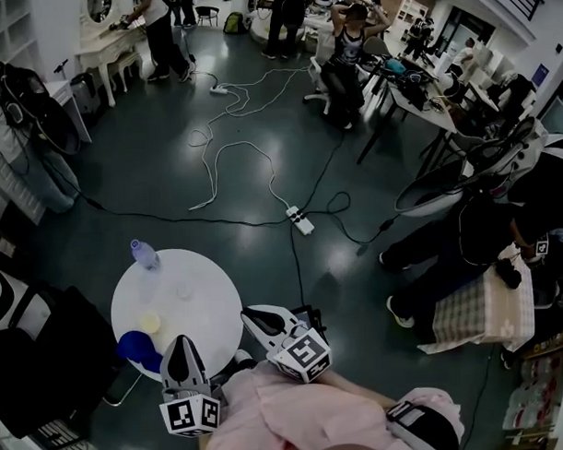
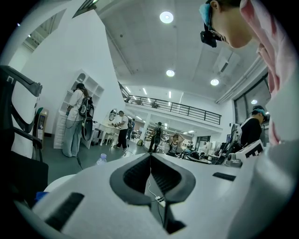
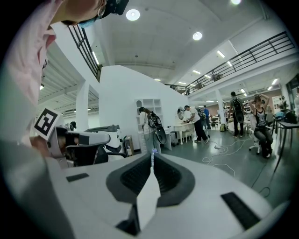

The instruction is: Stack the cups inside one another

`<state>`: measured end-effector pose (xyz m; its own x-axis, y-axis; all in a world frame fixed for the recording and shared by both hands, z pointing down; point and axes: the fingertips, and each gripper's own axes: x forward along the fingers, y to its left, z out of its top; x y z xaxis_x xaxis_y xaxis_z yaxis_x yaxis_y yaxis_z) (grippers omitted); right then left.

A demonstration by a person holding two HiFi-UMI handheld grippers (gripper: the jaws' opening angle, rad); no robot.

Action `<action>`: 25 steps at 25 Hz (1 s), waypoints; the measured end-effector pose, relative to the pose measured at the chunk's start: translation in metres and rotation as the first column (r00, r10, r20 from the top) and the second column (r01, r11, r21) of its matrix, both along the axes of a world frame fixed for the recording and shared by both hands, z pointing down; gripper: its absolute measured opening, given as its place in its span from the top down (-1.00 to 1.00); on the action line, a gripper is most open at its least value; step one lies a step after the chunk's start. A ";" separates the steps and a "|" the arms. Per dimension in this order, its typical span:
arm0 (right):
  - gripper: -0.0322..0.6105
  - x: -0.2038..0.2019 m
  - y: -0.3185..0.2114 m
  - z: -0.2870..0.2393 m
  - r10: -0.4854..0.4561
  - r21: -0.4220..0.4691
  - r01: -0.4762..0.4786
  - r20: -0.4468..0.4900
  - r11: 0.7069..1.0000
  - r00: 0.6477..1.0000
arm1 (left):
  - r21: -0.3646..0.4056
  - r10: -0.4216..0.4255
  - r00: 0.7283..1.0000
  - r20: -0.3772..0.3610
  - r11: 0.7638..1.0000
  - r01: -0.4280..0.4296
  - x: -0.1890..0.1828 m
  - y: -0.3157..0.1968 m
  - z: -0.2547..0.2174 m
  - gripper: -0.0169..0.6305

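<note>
**White tabletop with three separate cups, both grippers closed and empty**

White and round, the tabletop (image 1: pixel 209 310) sits low in the head view. Three cups stand on it, unstacked. A clear cup (image 1: pixel 183 291) is near the tabletop's middle. A yellow cup (image 1: pixel 150 322) stands apart from it, toward the tabletop's left side. A blue cup (image 1: pixel 136 346) sits just beside the yellow one at the tabletop's near-left edge. A water bottle (image 1: pixel 144 255) with a pale cap stands at the tabletop's far-left edge.

The left gripper (image 1: pixel 181 343) hangs over the tabletop's near edge, just beside the blue cup. In the left gripper view its fingers meet at the tips with nothing between them (image 2: pixel 150 158). The right gripper (image 1: pixel 249 313) is off the tabletop's right rim, close to the person's pink sleeve (image 1: pixel 297 408). Its fingers are likewise pressed together and hold nothing (image 3: pixel 153 158).

Beyond the tabletop's far side, a white power strip (image 1: pixel 302 221) and loose cables lie on the dark floor (image 1: pixel 169 168).
</note>
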<state>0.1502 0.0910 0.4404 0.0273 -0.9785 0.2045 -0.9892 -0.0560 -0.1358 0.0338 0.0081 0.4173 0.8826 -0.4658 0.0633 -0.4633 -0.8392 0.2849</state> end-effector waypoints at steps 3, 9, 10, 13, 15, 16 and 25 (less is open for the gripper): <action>0.77 -0.001 0.000 -0.001 -0.008 0.003 0.008 0.001 1.000 1.000 | 0.001 -0.010 1.000 0.003 1.000 0.010 -0.002 0.001 -0.003 0.89; 0.78 0.003 -0.009 -0.008 -0.028 0.024 0.027 0.006 0.999 1.000 | 0.028 -0.059 0.998 -0.007 0.998 0.059 -0.011 -0.004 -0.014 0.89; 0.77 0.005 -0.012 -0.009 -0.031 0.026 0.031 0.006 0.999 0.999 | 0.034 -0.075 0.997 -0.007 0.997 0.075 -0.015 -0.006 -0.015 0.89; 0.77 0.005 -0.026 -0.016 -0.056 0.035 0.055 0.015 0.998 0.998 | 0.041 -0.128 0.992 0.000 0.991 0.128 -0.033 -0.016 -0.014 0.89; 0.77 0.005 -0.038 -0.020 -0.083 0.036 0.082 0.018 0.996 0.996 | 0.035 -0.162 0.987 0.000 0.986 0.162 -0.043 -0.022 -0.014 0.89; 0.77 0.005 -0.045 -0.021 -0.098 0.033 0.097 0.018 0.995 0.995 | 0.037 -0.177 0.984 -0.004 0.984 0.177 -0.048 -0.026 -0.014 0.89; 0.77 -0.007 -0.103 -0.014 -0.183 -0.050 0.186 0.066 0.981 0.981 | 0.048 -0.286 0.958 0.011 0.957 0.285 -0.097 -0.058 -0.016 0.89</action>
<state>0.1436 -0.0119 0.4265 -0.1670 -0.9525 0.2548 -0.9731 0.1177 -0.1978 -0.0635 -0.0497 0.4009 0.7115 -0.7009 0.0502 -0.6899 -0.6833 0.2389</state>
